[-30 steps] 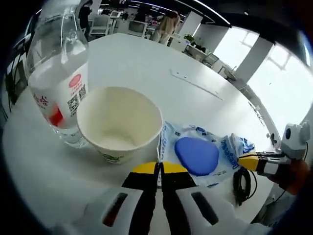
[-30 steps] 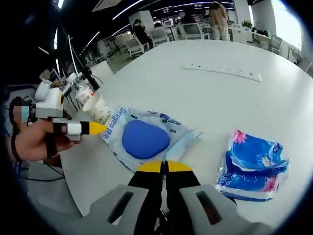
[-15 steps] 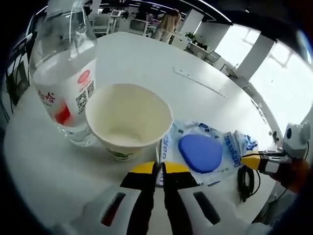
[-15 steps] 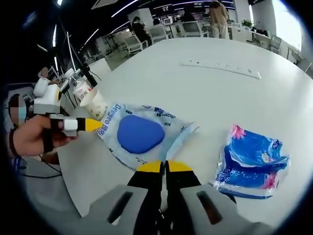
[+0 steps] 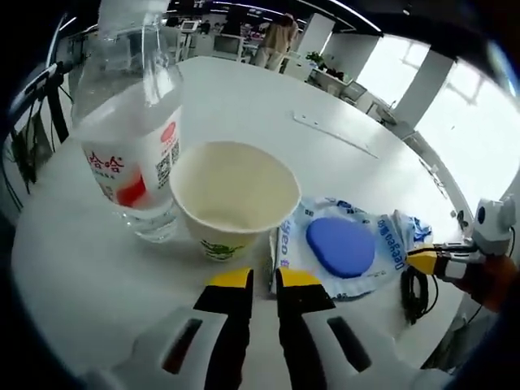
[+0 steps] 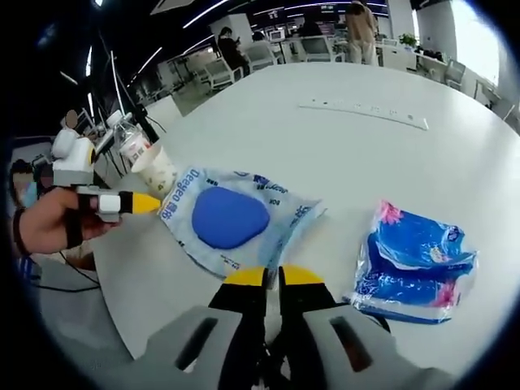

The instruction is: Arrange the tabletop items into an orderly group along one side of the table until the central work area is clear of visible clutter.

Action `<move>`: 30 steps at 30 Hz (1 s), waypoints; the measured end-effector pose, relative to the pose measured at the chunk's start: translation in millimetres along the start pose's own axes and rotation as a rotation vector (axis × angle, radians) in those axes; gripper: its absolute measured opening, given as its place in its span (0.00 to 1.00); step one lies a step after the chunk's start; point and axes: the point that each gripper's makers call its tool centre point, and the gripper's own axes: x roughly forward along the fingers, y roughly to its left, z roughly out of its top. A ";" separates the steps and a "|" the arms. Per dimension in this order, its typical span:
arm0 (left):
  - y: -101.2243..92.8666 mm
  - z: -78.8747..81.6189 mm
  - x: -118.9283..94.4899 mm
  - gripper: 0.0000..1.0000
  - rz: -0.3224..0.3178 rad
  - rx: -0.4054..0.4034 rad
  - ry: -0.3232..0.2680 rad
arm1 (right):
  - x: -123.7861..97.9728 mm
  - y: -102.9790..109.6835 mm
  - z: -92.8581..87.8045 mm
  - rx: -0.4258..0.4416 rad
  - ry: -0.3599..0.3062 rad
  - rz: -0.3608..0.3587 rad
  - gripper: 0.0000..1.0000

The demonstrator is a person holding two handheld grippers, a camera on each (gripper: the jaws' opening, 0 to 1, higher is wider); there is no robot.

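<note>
Left claw (image 5: 264,278): jaws slightly apart, a narrow gap between the yellow tips, nothing in them. It sits low over the near edge of the white surface (image 5: 244,97), just short of the cup.

Count from the left gripper view: one water bottle (image 5: 130,138), upright, far left. One paper cup (image 5: 236,199), upright, open and empty-looking, just beside the bottle on its right; touching or not, I cannot tell. One clear packet (image 5: 341,253) with a blue oval inside, lying flat to the right of the cup, its edge near the cup's base. One black cable (image 5: 414,284) at the right edge of the surface. One power strip (image 5: 335,135) lying far across the surface.

Right claw (image 6: 272,276): jaws nearly together, a thin slit between the tips, holding nothing. It points at the near edge of the same packet (image 6: 231,219).

Right gripper view adds one blue tissue pack (image 6: 414,260), flat, well apart to the right of the packet. Bottle (image 6: 132,148) and cup (image 6: 156,169) stand together at the far left edge. My left hand (image 6: 49,226) holds the other claw, its yellow tip just beside the packet's left corner.
</note>
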 end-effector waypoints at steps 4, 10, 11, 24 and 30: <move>2.0 0.0 -4.6 0.09 -0.001 0.001 -0.007 | -1.0 -0.9 1.4 -0.002 -0.002 -0.005 0.03; -4.2 -7.9 -11.1 0.09 -0.011 0.038 0.003 | -3.1 -2.0 0.5 -0.006 -0.001 -0.007 0.03; -5.8 -9.8 -12.4 0.09 -0.013 0.049 0.005 | -3.9 -2.1 -0.5 -0.011 0.002 -0.008 0.03; -12.2 -16.3 -23.1 0.10 -0.030 0.105 0.005 | -17.5 -10.1 -9.8 -0.009 -0.012 -0.022 0.04; -11.6 -16.1 -30.4 0.11 -0.034 0.128 -0.002 | -25.7 -14.0 -16.8 -0.004 -0.020 -0.030 0.04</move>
